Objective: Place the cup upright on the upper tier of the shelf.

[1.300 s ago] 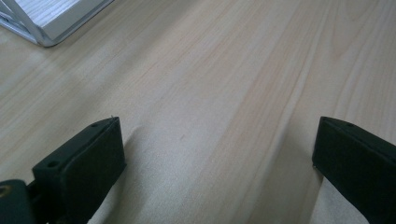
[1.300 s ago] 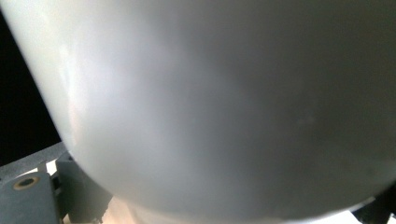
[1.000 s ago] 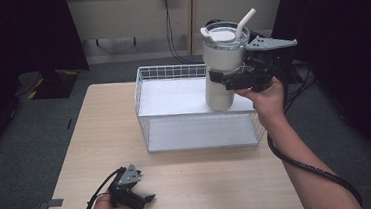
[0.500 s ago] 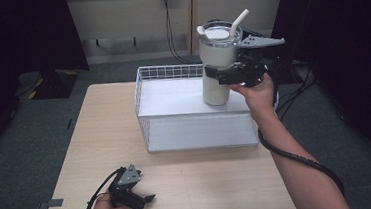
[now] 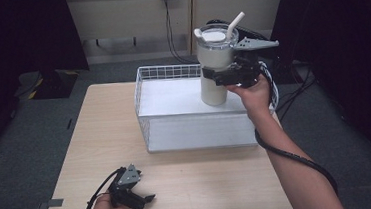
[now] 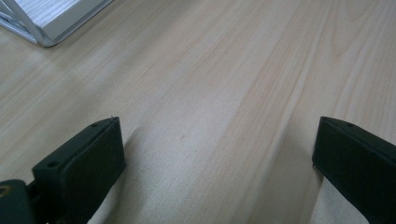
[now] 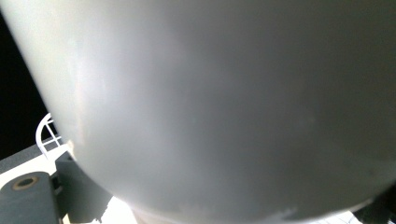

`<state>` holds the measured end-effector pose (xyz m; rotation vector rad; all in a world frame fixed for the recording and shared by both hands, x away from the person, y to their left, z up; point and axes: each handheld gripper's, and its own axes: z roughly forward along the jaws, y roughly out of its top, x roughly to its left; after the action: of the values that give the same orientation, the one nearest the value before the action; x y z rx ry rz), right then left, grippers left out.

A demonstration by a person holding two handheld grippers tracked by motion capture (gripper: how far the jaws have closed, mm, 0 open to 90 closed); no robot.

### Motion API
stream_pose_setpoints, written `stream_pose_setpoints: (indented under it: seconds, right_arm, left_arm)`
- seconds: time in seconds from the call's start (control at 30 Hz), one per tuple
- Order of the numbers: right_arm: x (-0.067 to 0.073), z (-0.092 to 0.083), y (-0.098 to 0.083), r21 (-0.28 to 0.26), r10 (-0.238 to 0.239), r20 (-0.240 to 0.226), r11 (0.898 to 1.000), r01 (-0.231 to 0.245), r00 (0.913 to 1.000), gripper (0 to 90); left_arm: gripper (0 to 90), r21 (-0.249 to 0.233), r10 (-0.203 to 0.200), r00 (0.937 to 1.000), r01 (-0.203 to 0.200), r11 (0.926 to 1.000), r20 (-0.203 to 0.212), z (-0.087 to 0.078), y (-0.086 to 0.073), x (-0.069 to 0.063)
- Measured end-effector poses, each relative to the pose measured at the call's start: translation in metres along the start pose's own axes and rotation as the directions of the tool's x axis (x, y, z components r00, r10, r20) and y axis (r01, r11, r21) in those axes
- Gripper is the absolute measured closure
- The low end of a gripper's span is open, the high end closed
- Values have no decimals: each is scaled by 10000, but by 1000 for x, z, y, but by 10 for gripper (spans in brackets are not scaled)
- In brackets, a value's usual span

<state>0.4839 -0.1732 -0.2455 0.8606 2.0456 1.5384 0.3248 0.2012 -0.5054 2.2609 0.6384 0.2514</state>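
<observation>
A tall cream tumbler (image 5: pixel 214 69) with a clear lid and a white straw hangs upright over the right part of a white wire basket (image 5: pixel 145 95). My right gripper (image 5: pixel 215 76) is shut on the tumbler's middle, held from the right by a hand. In the right gripper view the tumbler's wall (image 7: pixel 224 102) is pressed close against the camera. My left gripper (image 5: pixel 142 202) lies on the table near the front left corner, open. In the left gripper view its fingers (image 6: pixel 81 163) stand wide apart over bare wood.
The light wooden table (image 5: pixel 101 141) has free room left of and in front of the basket. A basket corner (image 6: pixel 44 18) shows at the upper left of the left gripper view. Cables (image 5: pixel 169 20) hang down the back wall behind the table.
My right gripper has carried the tumbler leftward and lower, from beyond the basket's right edge to over its right part. The left gripper has stayed put.
</observation>
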Motion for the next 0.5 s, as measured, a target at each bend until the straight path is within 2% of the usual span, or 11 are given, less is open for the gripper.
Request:
stream_pose_setpoints:
  seconds: [0.2, 0.5]
  right_arm:
    - [-4, -4, -5, -209, 175, -122, 9996, -178, 9998, 82]
    - [-2, -6, -6, -52, -237, -130, 9997, 237, 9996, 81]
  left_arm:
    - [17, -2, 0, 10000, 0, 10000, 2, 0, 0, 0]
    - [17, -2, -1, 10000, 1, 10000, 4, 0, 0, 0]
